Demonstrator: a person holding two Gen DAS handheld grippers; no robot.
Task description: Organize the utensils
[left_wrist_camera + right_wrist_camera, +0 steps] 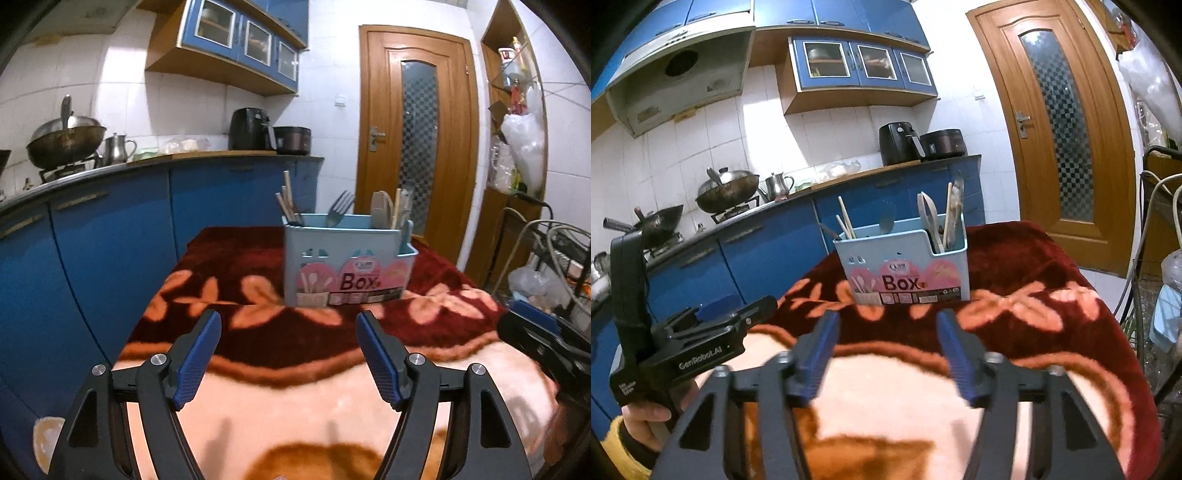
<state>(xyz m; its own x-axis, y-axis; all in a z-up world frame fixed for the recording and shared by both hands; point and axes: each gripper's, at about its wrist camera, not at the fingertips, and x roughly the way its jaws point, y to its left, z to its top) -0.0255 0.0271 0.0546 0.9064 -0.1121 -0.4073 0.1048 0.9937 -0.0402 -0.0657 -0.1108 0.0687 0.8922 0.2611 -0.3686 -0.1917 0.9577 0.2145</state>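
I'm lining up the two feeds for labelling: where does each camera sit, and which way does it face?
Left wrist: rides on the left tool, looks forward along its open blue fingers at the utensil box on the red floral blanket; the right tool's body shows at the right edge.
Right wrist: rides on the right tool, faces the same box from further right; the left tool and the hand holding it show at lower left.
Shared: box, blanket, blue cabinets, wooden door.

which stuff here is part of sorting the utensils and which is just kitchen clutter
Part of the job: utensil box, fork, chopsticks, left gripper, right gripper, both open.

Just lying about: wok, steel kettle, air fryer, rice cooker.
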